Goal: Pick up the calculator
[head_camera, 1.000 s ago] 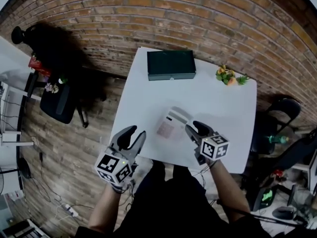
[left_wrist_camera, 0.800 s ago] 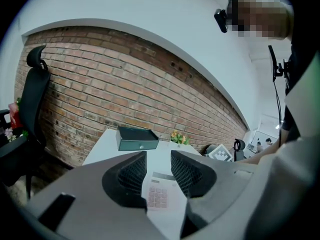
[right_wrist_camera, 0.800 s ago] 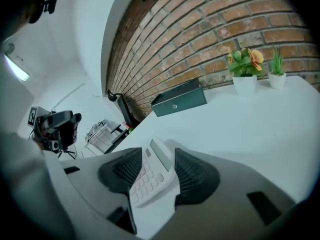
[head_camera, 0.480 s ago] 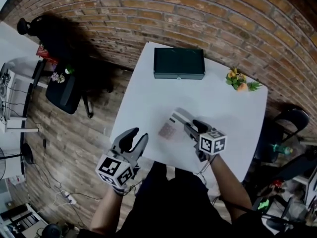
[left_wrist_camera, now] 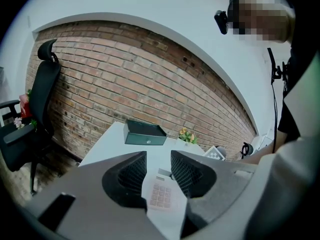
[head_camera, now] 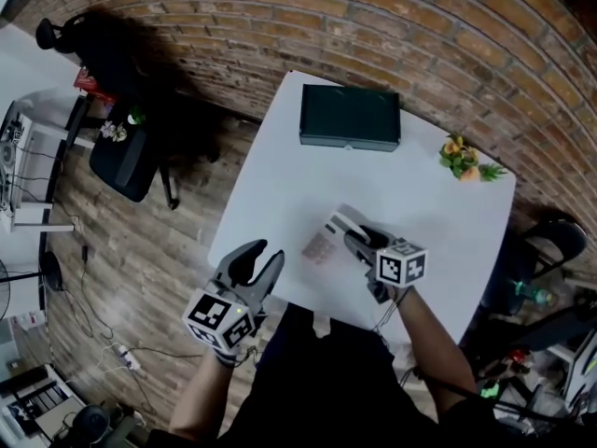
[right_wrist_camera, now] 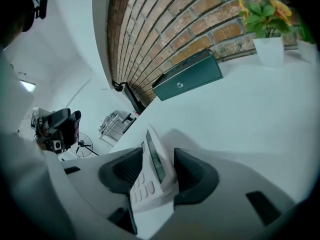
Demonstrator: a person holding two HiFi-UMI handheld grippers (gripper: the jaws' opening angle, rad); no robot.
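- Moved since a second ago: right gripper (head_camera: 362,241) sits lower and closer in on the calculator (head_camera: 322,244). Its fingers (right_wrist_camera: 194,176) have just been closing. They stand spread wide, one on each side of the calculator, which lies between them.
- calculator: white body, pinkish keys, grey display strip. It is on the tabletop (head_camera: 420,203), in the half nearest the person. In the right gripper view it looks tilted between the fingers, keys nearest the camera. Its display end is just beside the finger on that view's right.
- left gripper (head_camera: 258,259): at the tabletop's near-left edge, well apart from the calculator and about where it was a second ago. Its fingers (left_wrist_camera: 191,176) are spread with nothing between them. The calculator shows beyond the gap, lying on the tabletop.
- tabletop: white and four-sided, set against a brick wall (head_camera: 280,17).
- box (head_camera: 350,117): dark green, flat and closed, at the tabletop's far edge. It is well apart from the calculator.
- plant (head_camera: 464,160): small, with yellow-orange flowers and green leaves in a white pot. It stands at the far right corner, apart from the box.
- chair (head_camera: 121,161): black, on the wooden floor (head_camera: 121,278) left of the tabletop.
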